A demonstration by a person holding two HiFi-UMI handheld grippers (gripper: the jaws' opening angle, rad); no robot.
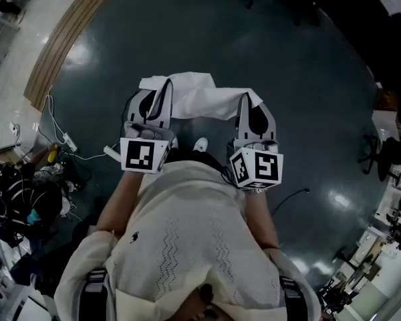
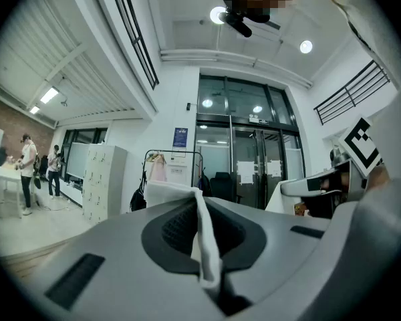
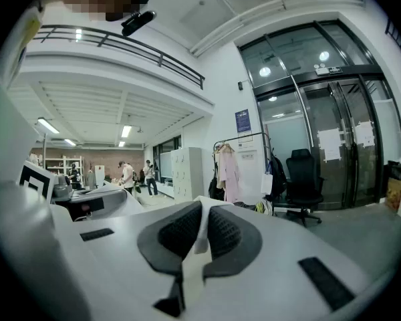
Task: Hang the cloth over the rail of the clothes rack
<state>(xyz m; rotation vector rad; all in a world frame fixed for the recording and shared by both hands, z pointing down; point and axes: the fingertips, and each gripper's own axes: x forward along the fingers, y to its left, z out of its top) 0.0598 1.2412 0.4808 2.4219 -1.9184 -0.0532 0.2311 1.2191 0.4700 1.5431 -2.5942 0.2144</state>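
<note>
A white cloth (image 1: 197,100) hangs stretched between my two grippers, above the dark floor in the head view. My left gripper (image 1: 164,91) is shut on the cloth's left edge, and a white fold (image 2: 208,246) is pinched between its pads. My right gripper (image 1: 246,102) is shut on the right edge, where a thin strip of cloth (image 3: 200,227) shows between the pads. The clothes rack (image 2: 174,155) stands far ahead by the white wall, with garments on its rail. In the right gripper view the rack (image 3: 239,139) holds a pale pink garment. Both grippers are far from it.
White lockers (image 2: 101,179) stand left of the rack. A black office chair (image 3: 303,182) sits before glass doors (image 2: 250,166). People stand at tables far left (image 2: 28,169). Cables and a power strip (image 1: 68,142) lie on the floor at my left.
</note>
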